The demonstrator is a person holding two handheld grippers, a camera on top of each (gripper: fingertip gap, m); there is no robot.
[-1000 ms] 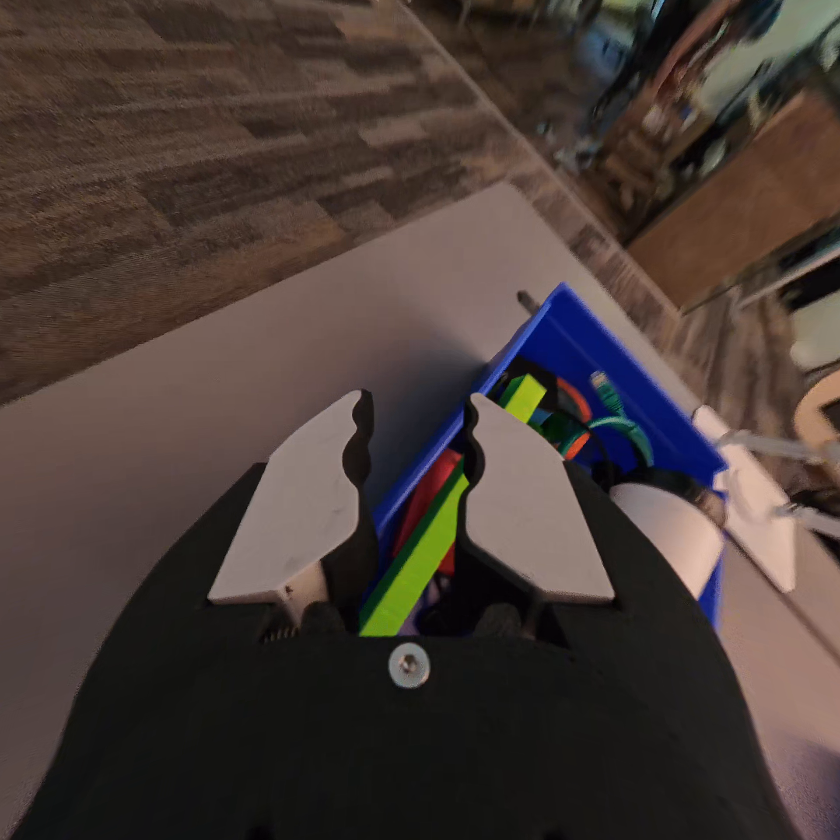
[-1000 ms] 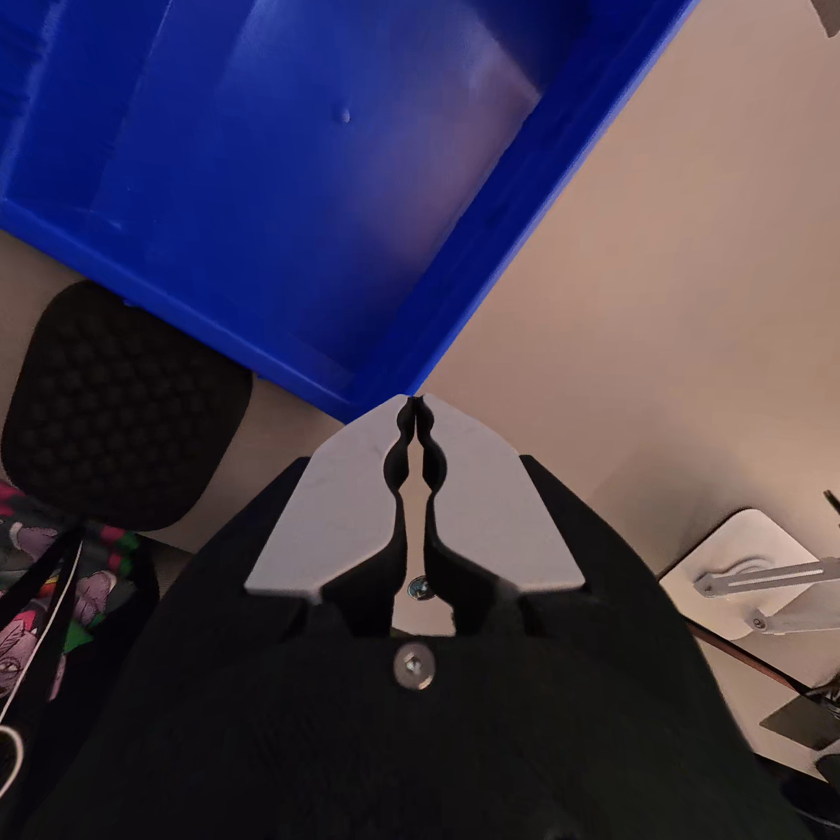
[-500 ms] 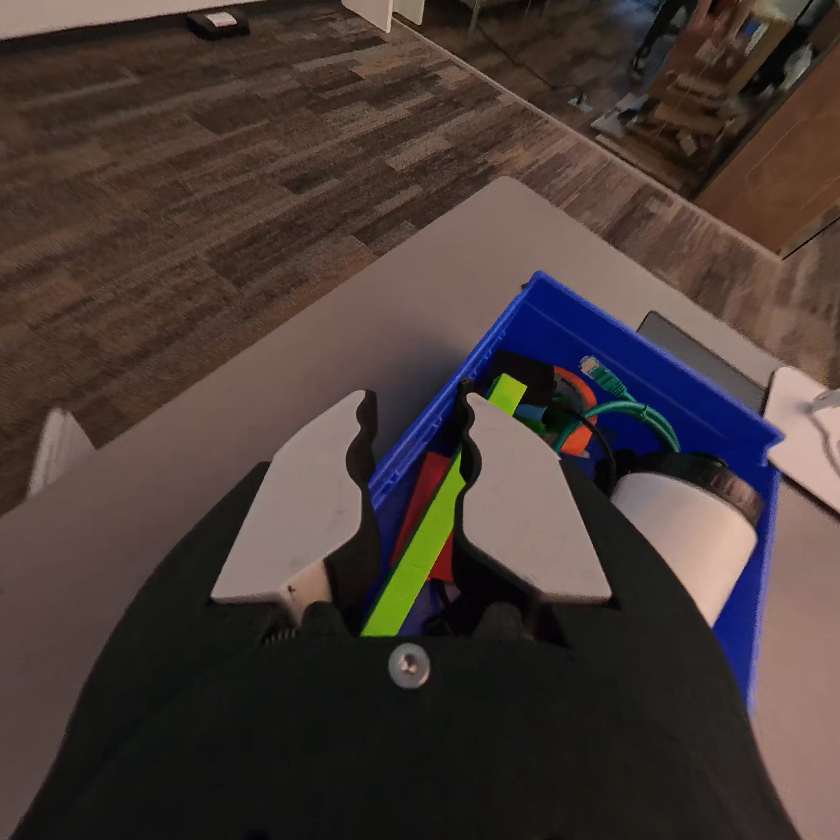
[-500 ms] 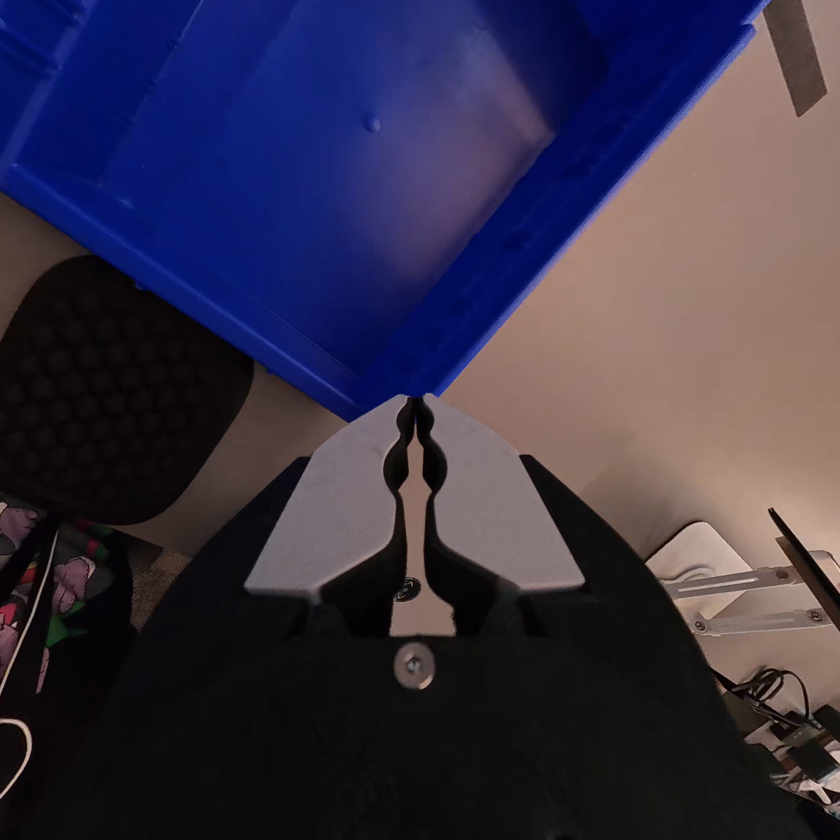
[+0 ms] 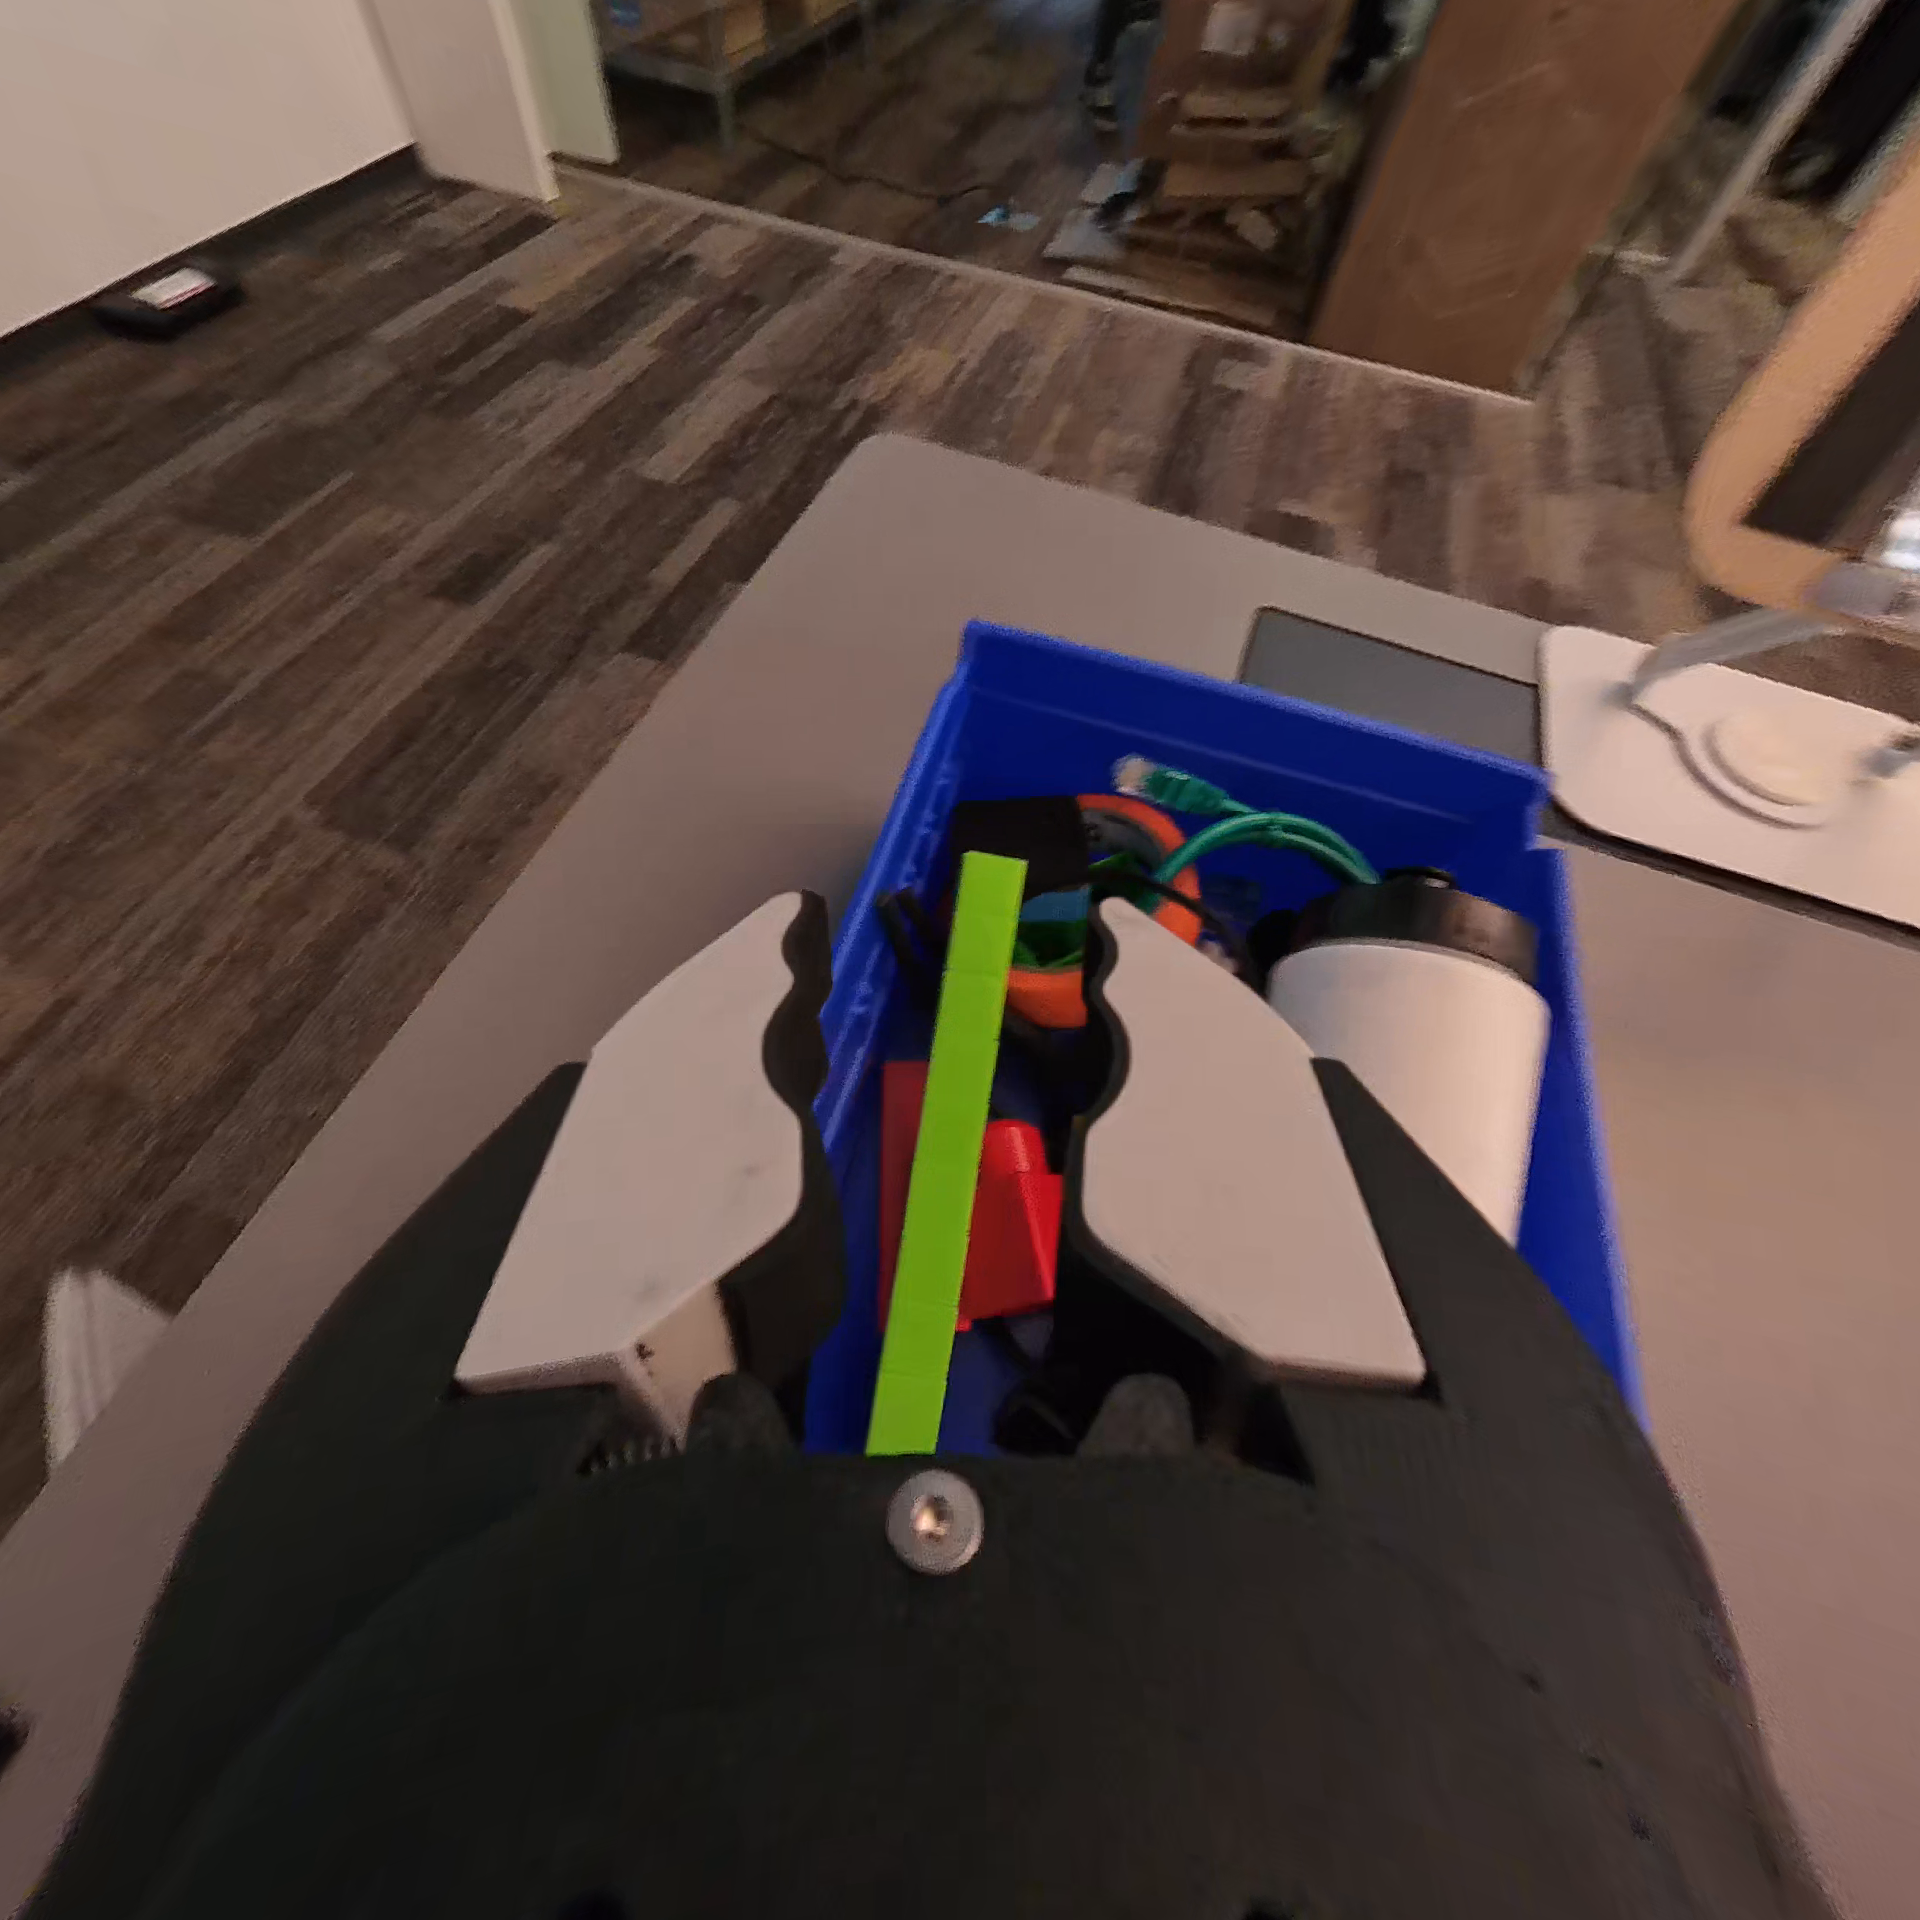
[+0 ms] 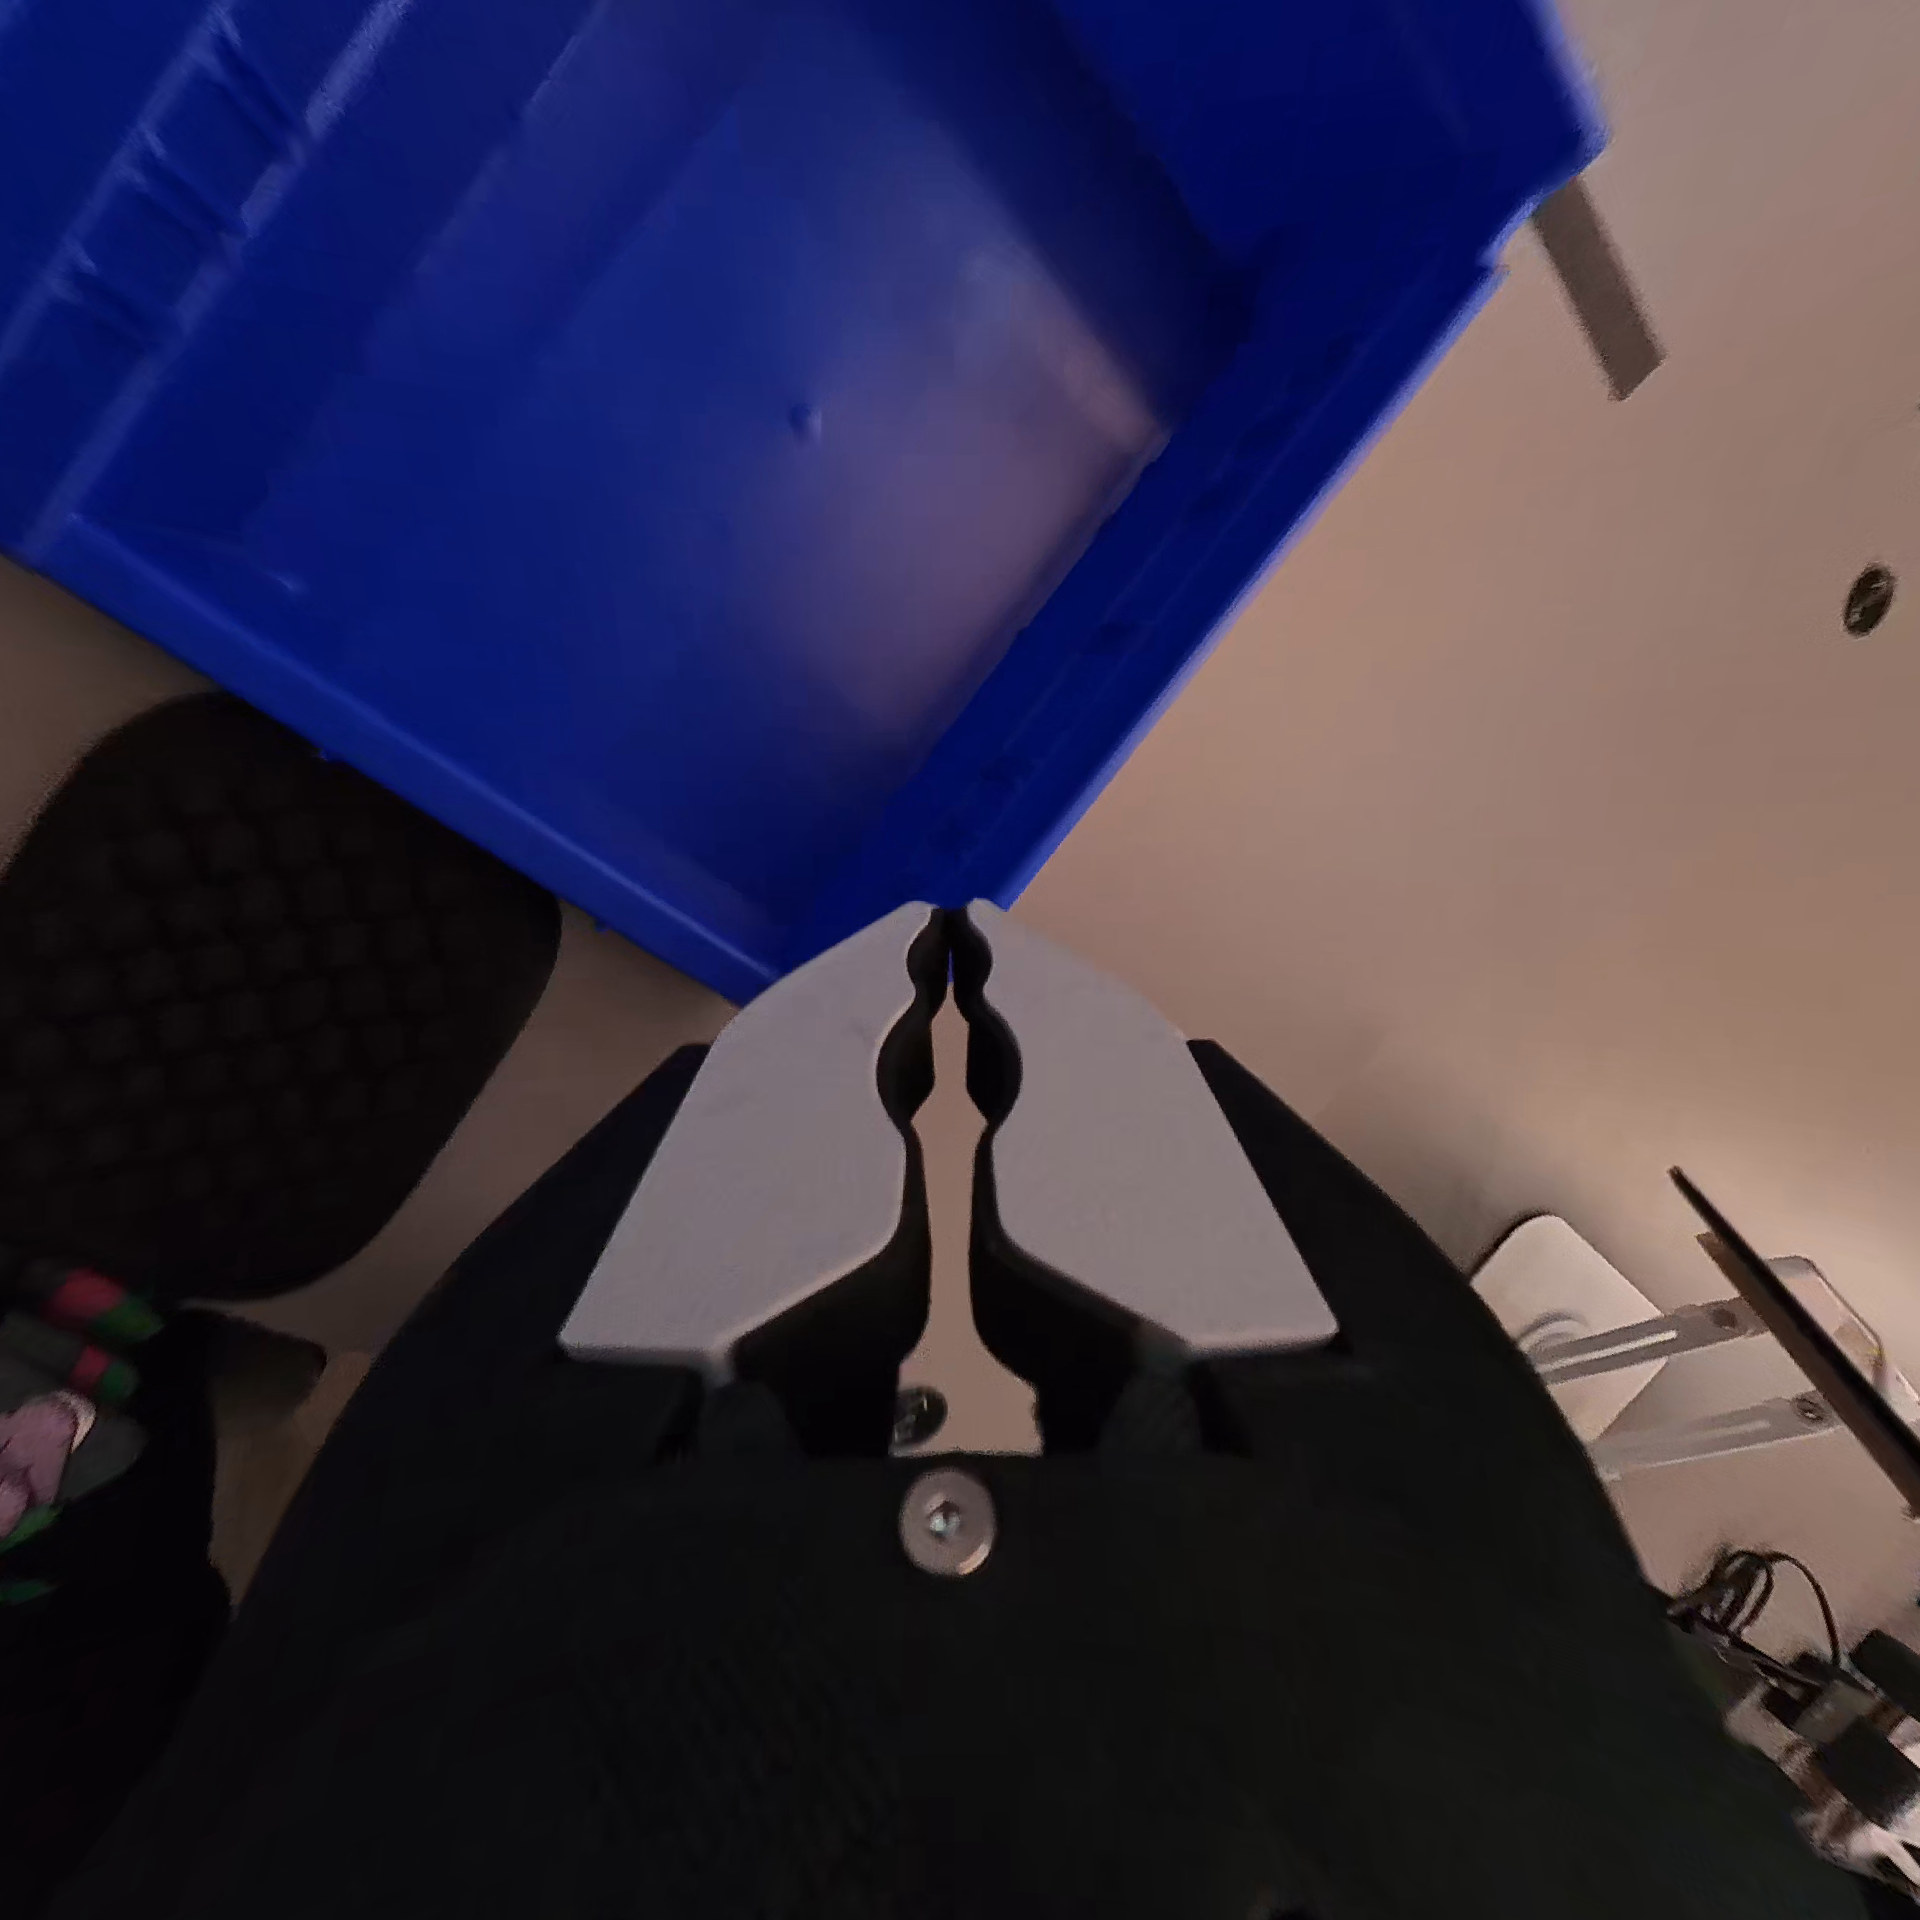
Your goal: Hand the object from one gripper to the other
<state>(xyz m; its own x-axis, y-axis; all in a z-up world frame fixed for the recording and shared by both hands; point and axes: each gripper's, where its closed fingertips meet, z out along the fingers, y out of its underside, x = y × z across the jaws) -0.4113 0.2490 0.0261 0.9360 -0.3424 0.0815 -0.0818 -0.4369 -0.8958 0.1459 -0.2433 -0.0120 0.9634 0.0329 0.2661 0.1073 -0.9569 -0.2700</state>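
In the left wrist view, a long lime-green bar lies in a blue bin with a red block, an orange ring, a green cable and a white cylinder with a black cap. My left gripper is open over the bin's near left part. The bar shows in the gap between its fingers and touches neither. My right gripper is shut and empty, with its tips at the near corner of a second, empty blue bin.
The bins stand on a beige table. A white monitor-stand base and a dark flat pad lie behind the full bin. A black textured mat lies left of the empty bin. The white stand shows at its right.
The left gripper has swung round to face along the full bin and opened a little wider. The green bar now sits mid-gap instead of against the right finger. The right gripper stays shut.
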